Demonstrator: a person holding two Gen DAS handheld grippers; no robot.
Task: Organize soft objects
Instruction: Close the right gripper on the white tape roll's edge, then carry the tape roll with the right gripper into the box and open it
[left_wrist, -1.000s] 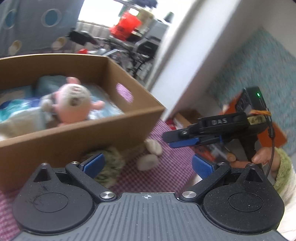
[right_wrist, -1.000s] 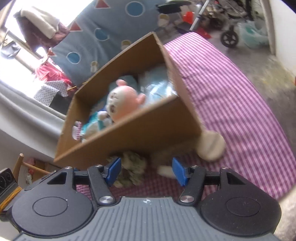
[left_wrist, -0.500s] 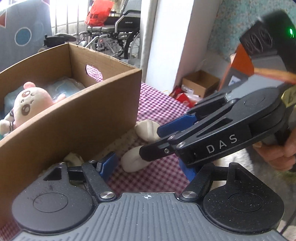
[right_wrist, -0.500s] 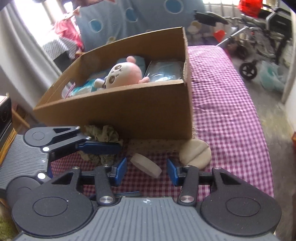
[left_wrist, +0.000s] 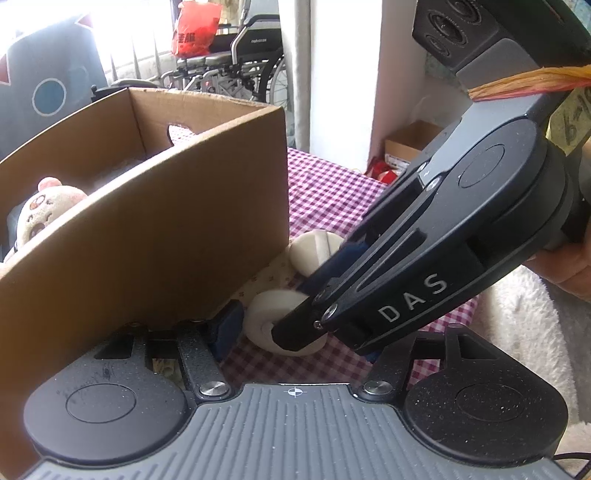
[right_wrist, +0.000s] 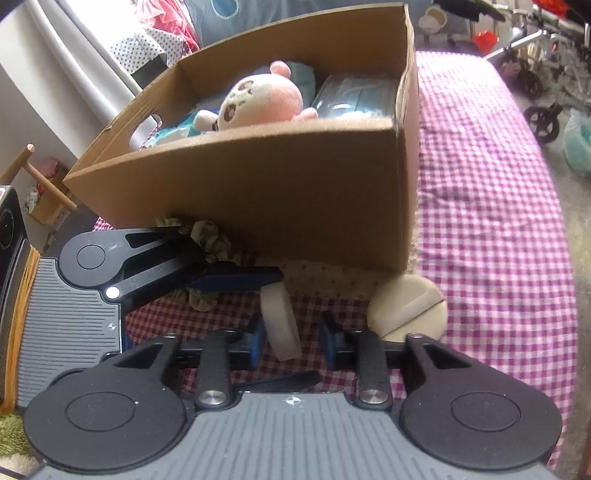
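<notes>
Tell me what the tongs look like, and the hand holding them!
Both tongs are black, with blue pads on their fingers and ribbed grey bodies. The right tongs carry white letters DAS, a paper tag and an orange band. The left tongs show shiny silver screws. The person's hand is bare skin.

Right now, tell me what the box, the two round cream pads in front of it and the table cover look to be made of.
Box: plain brown cardboard, matte, with cut edges and a punched handle hole.
Round pads: apparently soft foam or sponge, matte cream; one stands on edge between the right gripper's open jaws, showing thickness.
Table cover: woven-looking cloth, magenta and white check, slightly wrinkled.
</notes>
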